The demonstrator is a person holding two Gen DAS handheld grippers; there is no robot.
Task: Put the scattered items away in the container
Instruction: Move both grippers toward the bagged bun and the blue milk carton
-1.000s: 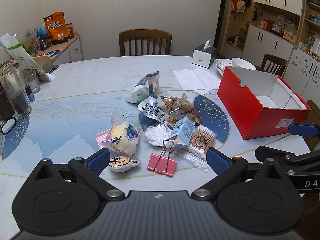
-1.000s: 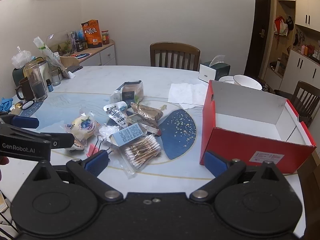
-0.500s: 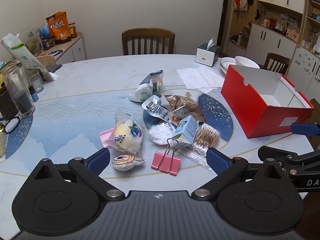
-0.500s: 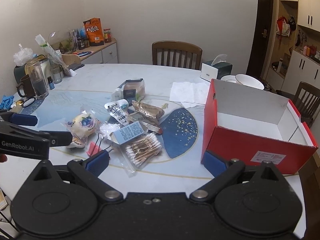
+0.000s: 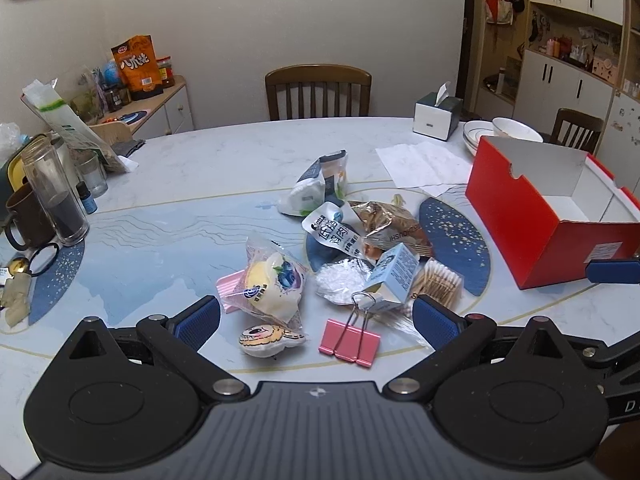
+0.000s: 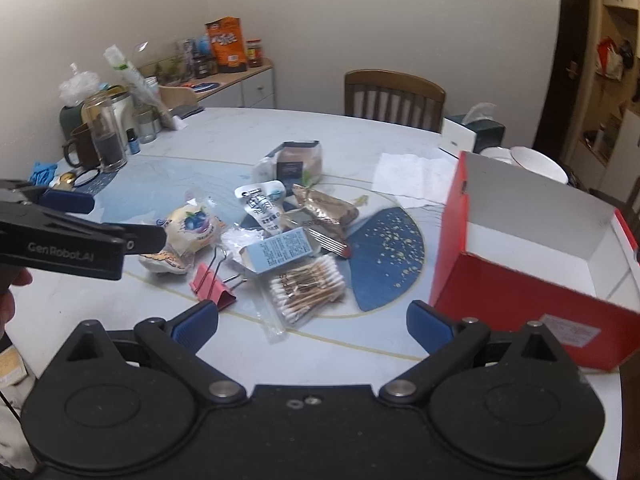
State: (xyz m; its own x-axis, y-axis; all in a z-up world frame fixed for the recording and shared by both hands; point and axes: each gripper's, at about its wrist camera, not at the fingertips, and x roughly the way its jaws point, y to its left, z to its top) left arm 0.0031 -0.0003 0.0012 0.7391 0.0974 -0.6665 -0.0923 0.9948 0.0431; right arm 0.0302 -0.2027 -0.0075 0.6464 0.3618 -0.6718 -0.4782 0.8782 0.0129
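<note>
Plainly, both grippers [image 5: 316, 312] [image 6: 312, 322] gape empty, and grabbing into the overlapping pile [image 5: 352, 248] risks dragging neighbours off the table [image 5: 180, 184], short of the box [image 5: 532, 216]

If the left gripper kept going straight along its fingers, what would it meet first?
Probably the pink binder clip, lying just ahead between the open left gripper fingers; depth is uncertain, and the cartoon-face plush toy sits close beside it.

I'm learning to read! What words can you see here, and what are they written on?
"GenRobot.AI": side of the left tongs.
"D", cut off at the edge: arm of the right tongs.
"SHUOKUSH", upside down and partly creased: gold snack wrapper.
Chinese characters: orange bag and white sachet.
Too small to read: blue carton, red box sticker, cotton swabs.
</note>
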